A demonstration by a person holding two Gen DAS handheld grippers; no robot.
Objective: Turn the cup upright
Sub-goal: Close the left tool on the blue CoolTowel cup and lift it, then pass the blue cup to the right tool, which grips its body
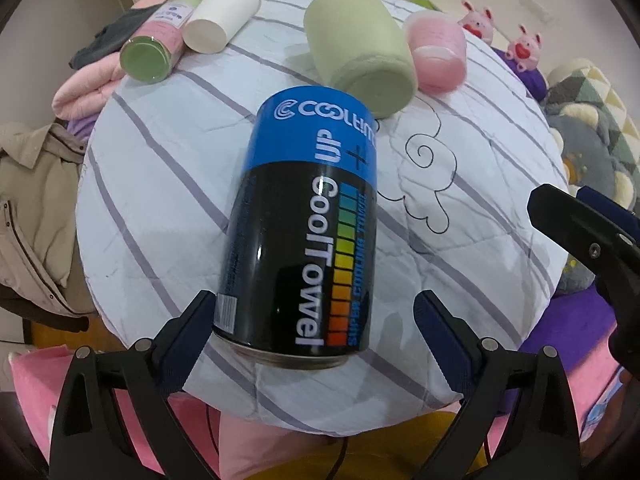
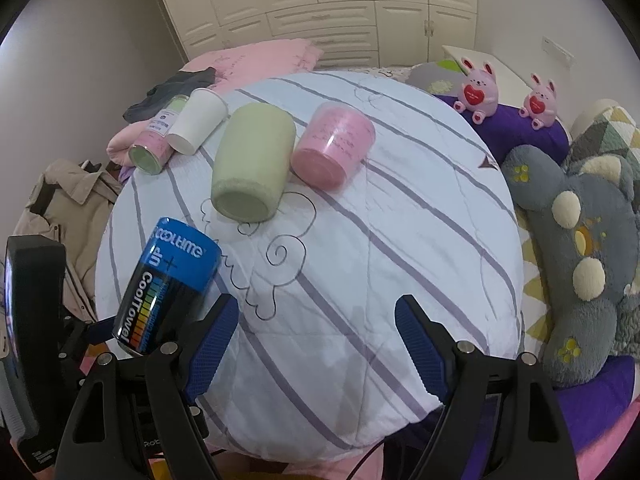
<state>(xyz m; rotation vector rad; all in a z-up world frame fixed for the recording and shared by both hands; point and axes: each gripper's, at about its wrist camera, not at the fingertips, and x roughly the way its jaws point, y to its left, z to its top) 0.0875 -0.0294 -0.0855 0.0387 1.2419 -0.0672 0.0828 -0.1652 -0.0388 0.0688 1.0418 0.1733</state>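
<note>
A black and blue "CoolTowel" can (image 1: 304, 224) lies on its side on the striped quilted cushion (image 1: 160, 208), base toward me. My left gripper (image 1: 316, 320) is open, its fingers on either side of the can's near end, not closed on it. The can also shows at the left in the right wrist view (image 2: 168, 288). My right gripper (image 2: 316, 336) is open and empty over the cushion (image 2: 380, 248), to the right of the can. A green cup (image 1: 360, 52) and a pink cup (image 1: 438, 54) lie on their sides further back.
A white paper cup (image 1: 222, 14) and a pink-green tube (image 1: 156, 46) lie at the back left. Two pink plush rabbits (image 2: 480, 92) and a grey plush toy (image 2: 580, 264) sit to the right. A beige jacket (image 1: 32, 216) hangs at the left.
</note>
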